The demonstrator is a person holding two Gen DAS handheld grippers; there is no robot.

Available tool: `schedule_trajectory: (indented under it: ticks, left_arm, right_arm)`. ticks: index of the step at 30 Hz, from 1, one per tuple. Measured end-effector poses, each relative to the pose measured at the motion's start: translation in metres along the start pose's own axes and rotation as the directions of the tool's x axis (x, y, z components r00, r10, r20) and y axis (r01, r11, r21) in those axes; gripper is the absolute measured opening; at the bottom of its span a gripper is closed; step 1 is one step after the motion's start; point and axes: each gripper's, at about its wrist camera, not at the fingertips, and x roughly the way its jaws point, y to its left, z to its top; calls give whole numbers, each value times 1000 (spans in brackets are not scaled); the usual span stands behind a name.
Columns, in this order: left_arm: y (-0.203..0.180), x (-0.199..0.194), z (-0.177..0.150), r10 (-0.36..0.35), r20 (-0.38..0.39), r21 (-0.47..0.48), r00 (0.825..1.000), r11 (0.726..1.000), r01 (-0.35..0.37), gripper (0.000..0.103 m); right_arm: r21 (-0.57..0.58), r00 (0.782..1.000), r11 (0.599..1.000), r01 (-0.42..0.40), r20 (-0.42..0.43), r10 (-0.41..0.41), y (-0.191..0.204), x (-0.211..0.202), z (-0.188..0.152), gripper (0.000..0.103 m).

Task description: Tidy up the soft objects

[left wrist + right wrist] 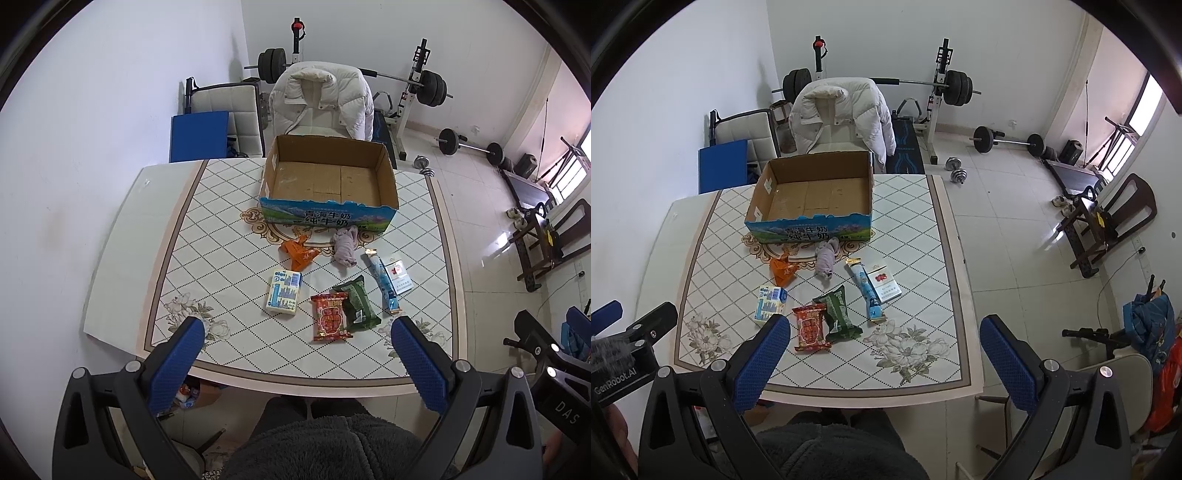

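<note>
An empty open cardboard box stands at the table's far side. In front of it lie an orange packet, a crumpled lilac cloth, a white-blue tissue pack, a red snack bag, a green snack bag, a long blue wrapper and a white cigarette pack. My left gripper and right gripper are both open and empty, held above the table's near edge.
The tiled-pattern table ends near my lap. A chair with a white jacket stands behind the box. Weights and a barbell rack fill the room behind. A dark wooden chair stands to the right.
</note>
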Motion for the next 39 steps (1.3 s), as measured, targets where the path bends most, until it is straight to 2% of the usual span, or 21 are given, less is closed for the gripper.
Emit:
schedule_trajectory:
  ticks: [39]
  left_arm:
    - [5,0,-9,-8,-1,2,1000,1000,8,103]
  right_arm:
    - [-9,1000,1000,9,0,-9,2,-6,0,103]
